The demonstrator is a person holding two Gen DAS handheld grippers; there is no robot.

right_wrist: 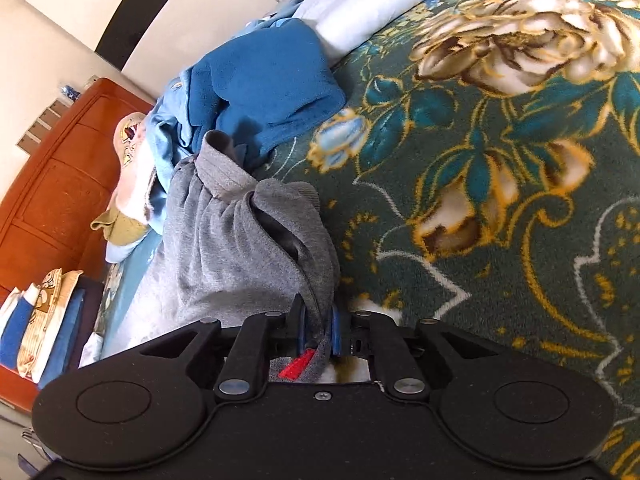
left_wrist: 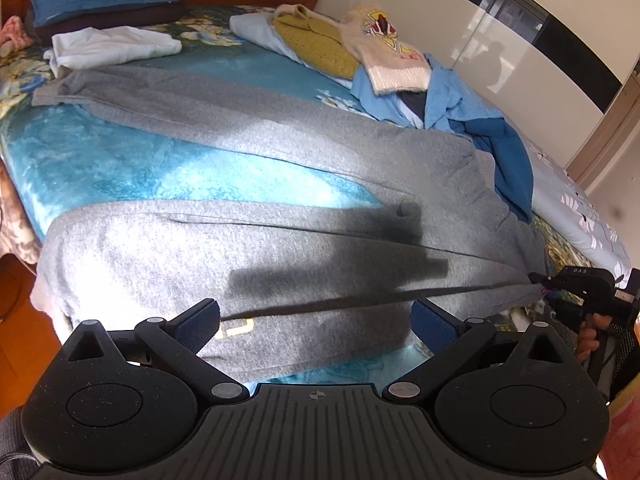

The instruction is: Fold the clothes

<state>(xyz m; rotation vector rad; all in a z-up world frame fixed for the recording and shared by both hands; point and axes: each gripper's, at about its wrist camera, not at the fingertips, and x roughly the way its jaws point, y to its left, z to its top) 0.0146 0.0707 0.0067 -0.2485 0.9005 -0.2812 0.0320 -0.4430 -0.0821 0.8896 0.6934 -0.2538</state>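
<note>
Grey sweatpants (left_wrist: 248,240) lie spread across the bed, legs running to the left, waist to the right. My left gripper (left_wrist: 316,322) is open, its blue pads wide apart just above the near leg's edge, holding nothing. My right gripper (right_wrist: 318,330) is shut on the waistband of the grey sweatpants (right_wrist: 240,240), with a red tag showing between the jaws. In the left wrist view the right gripper (left_wrist: 538,280) pinches the waist corner at the far right and pulls a taut crease across the fabric.
A blue floral blanket (left_wrist: 120,160) covers the bed. A pile of blue, yellow and cream clothes (left_wrist: 400,68) lies behind the pants, folded white cloth (left_wrist: 112,46) and pillows (left_wrist: 100,0) at the headboard. A green floral blanket (right_wrist: 500,200) lies to the right.
</note>
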